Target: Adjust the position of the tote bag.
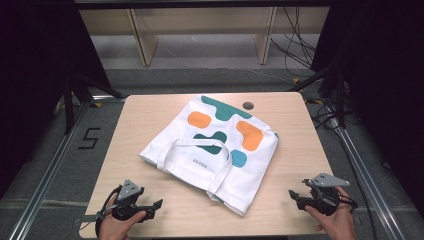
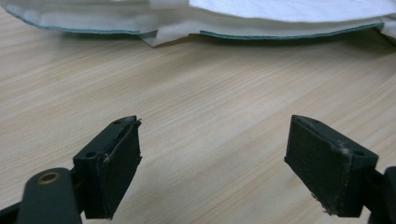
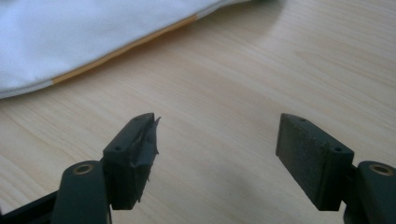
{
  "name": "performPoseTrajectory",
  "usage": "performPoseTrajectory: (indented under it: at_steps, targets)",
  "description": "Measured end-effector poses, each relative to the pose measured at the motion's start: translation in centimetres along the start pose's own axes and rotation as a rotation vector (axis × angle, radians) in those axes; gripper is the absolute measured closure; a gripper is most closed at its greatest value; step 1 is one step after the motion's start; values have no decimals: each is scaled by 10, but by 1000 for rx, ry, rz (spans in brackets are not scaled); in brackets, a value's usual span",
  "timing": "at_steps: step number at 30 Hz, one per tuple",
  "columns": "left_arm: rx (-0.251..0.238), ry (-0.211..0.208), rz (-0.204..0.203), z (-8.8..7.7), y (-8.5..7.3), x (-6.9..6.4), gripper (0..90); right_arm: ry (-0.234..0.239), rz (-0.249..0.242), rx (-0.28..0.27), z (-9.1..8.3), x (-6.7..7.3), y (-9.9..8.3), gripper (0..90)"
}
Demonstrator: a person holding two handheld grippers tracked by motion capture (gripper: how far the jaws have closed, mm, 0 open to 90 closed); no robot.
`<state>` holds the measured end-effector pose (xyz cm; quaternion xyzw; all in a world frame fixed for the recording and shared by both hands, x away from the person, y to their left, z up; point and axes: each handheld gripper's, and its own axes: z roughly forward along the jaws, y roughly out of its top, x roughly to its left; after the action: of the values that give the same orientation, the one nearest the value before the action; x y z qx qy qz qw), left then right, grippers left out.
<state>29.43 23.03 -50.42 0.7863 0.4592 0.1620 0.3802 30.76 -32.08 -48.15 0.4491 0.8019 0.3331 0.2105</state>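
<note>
The left tool (image 1: 150, 207) sits low over the near left corner of the desk (image 1: 145, 120), held in a hand (image 1: 116, 226), its jaws standing wide apart with nothing but bare wood grain between them. Its pads (image 2: 327, 163) look worn at the edges. The right tool (image 1: 295, 196) hovers over the near right corner in the other hand (image 1: 336, 220), likewise spread open and empty; one of its pads (image 3: 144, 149) seems to have a loose, frayed strip, though the close view is too soft to be sure.

Between the two tools, and apart from both, lies a white tote bag (image 1: 212, 150) flat on the middle of the desk, turned at an angle. It bears teal, orange and blue blobs, and its strap (image 1: 197, 146) loops over the front panel. The nearest corner of the bag points toward the desk's front edge. In the left gripper view the bag's teal-lined hem (image 2: 280, 35) runs across the far side.
</note>
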Motion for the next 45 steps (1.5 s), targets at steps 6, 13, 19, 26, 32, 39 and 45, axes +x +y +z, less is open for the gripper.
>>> performPoseTrajectory:
  at_steps: [6,13,19,26,32,39,45]
  targets:
    - [19,45,-6,-2,1,7,170,18,7,-5,0,2,0,290]
    - [25,81,-15,2,6,13,170,64,18,12,1,6,2,283]
    - [26,143,-22,9,18,29,180,75,9,11,3,10,3,283]
    - [13,250,-47,34,41,59,190,72,-14,-1,6,12,4,282]
    - [-21,261,-112,45,51,77,211,94,-1,25,6,13,4,282]
    - [-60,255,-143,58,57,87,263,86,4,25,6,13,4,281]
    - [-105,210,-127,75,67,101,386,93,-13,28,8,13,5,282]
